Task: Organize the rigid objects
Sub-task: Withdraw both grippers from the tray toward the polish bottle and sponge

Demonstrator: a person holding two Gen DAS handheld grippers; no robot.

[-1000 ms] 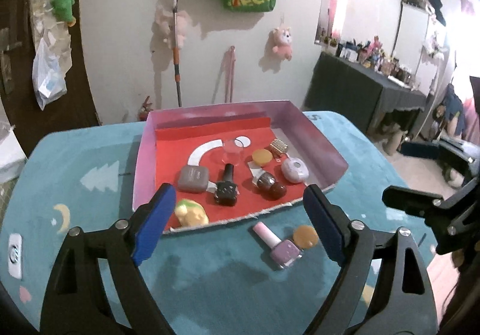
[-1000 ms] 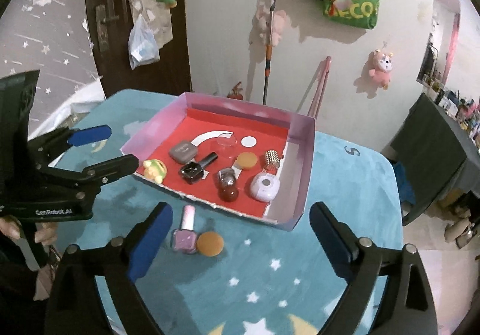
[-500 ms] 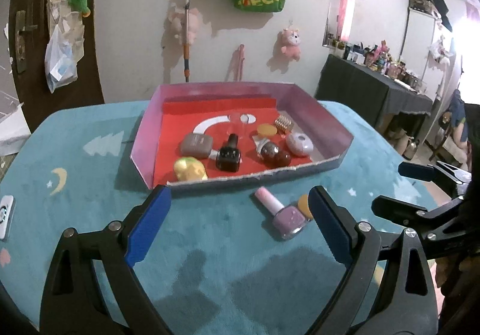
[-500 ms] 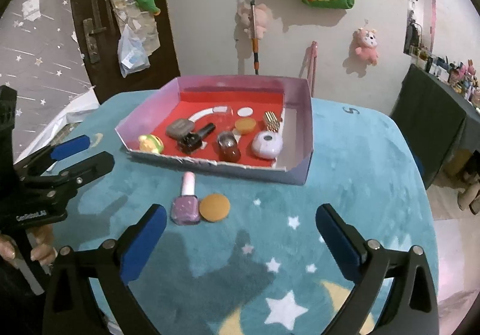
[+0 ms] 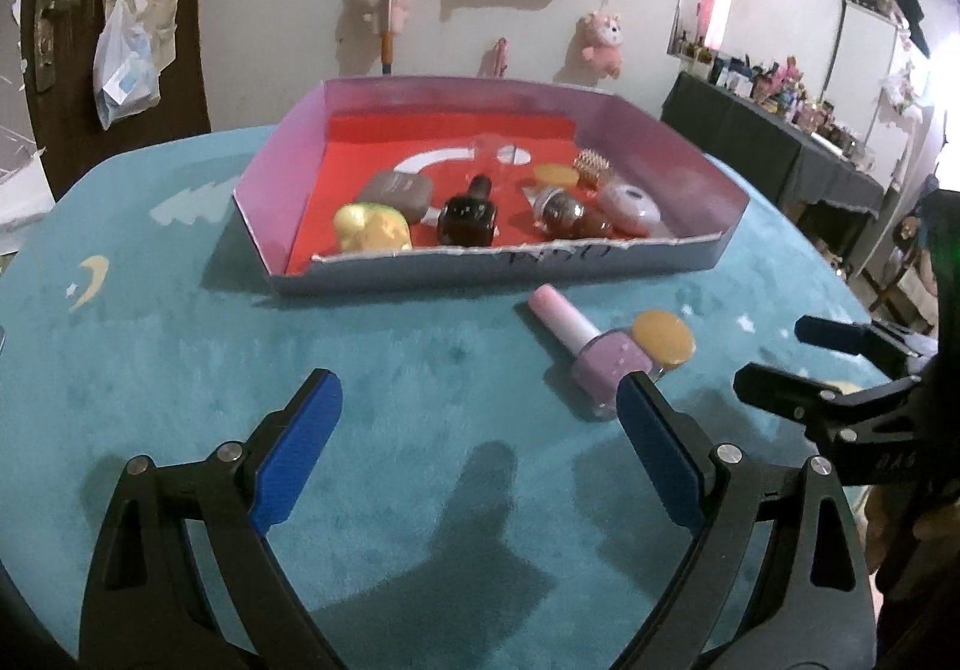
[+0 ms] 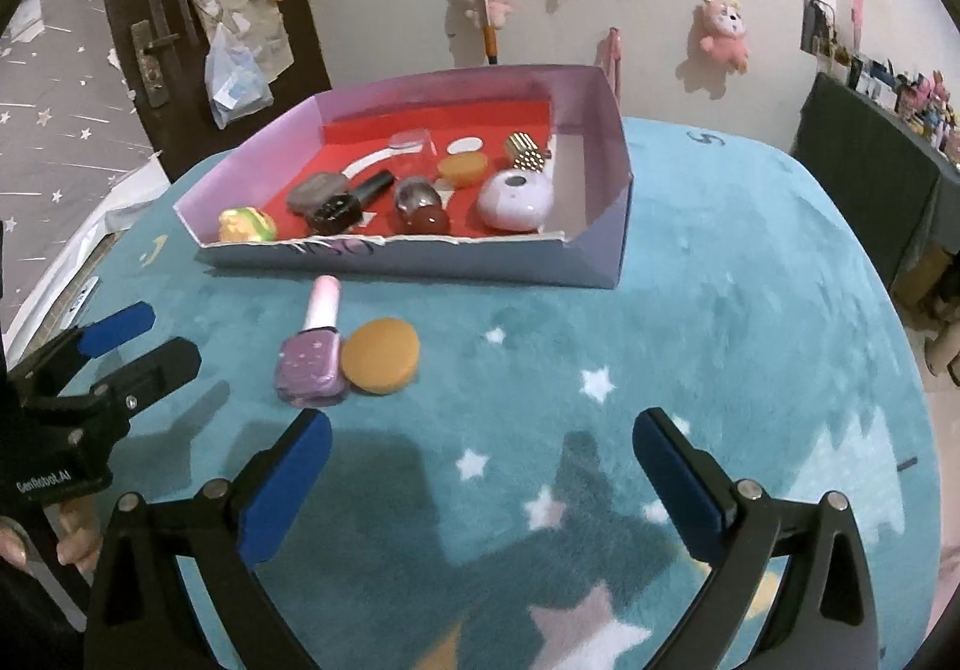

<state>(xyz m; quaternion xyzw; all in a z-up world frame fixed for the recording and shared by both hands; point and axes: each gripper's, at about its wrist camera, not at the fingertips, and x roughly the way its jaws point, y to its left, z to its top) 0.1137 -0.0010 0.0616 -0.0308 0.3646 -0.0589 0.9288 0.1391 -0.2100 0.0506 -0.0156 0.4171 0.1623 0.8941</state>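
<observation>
A pink-walled box with a red floor (image 5: pixel 288 178) (image 6: pixel 606 147) sits on the teal table and holds several small items: a yellow toy (image 5: pixel 372 229), a dark bottle (image 5: pixel 468 214), a white round case (image 6: pixel 516 199). A lilac nail polish bottle (image 5: pixel 591 349) (image 6: pixel 315 355) lies outside the box beside an orange round disc (image 5: pixel 663 337) (image 6: pixel 381 355). My left gripper (image 5: pixel 474 424) is open and empty, just before the bottle. My right gripper (image 6: pixel 480 466) is open and empty, to the right of both.
The teal star-patterned cloth (image 6: pixel 720 340) covers the round table. A dark door (image 6: pixel 162 9) stands at back left, a dark cluttered side table (image 5: pixel 780 141) at right. Plush toys and a green bag hang on the wall.
Both grippers have dropped lower and come closer to the table, towards the nail polish bottle and disc. Both stay open. The objects have not moved.
</observation>
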